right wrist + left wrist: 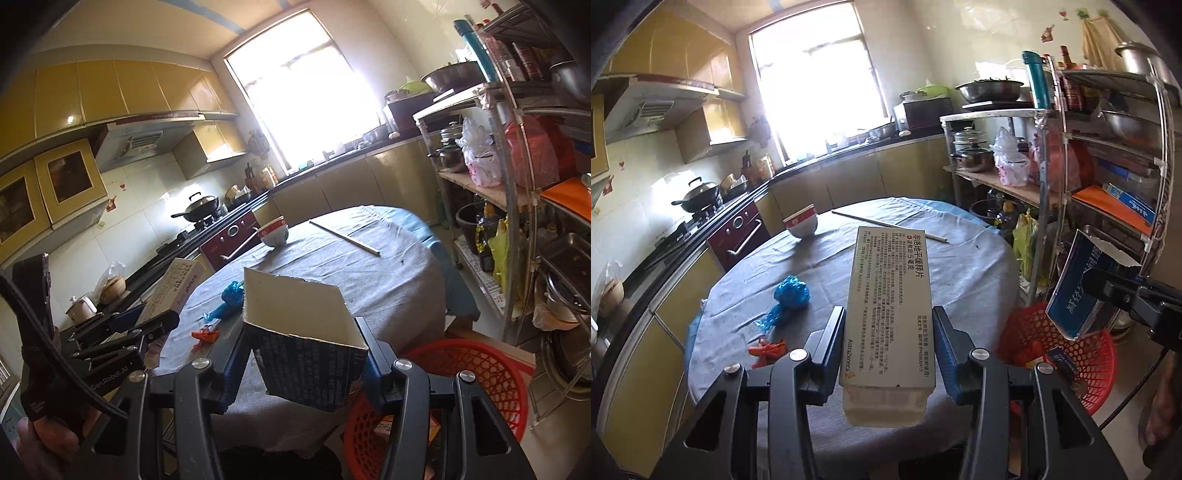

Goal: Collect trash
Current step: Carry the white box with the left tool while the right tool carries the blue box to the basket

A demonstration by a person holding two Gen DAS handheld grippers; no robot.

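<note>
White carton [890,306]: your left tool clamps its sides; printed face up, long axis pointing away, above the table.
Blue carton [310,354]: torn open, white inside, tilted in your right tool, near the basket.
Red basket [476,373]: on the floor by the table, scraps inside.
Blue wrapper [790,295]: crumpled on the cloth.
Red scrap [768,349]: just beside it.

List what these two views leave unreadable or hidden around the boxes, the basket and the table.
- Red basket: contents mostly hidden, by the right gripper and blue box in the right view, by that box in the left view.
- White box: small print too fine to read in the left view.
- Table: near edge covered by the left gripper.
- Window: blown out in both views.
</note>
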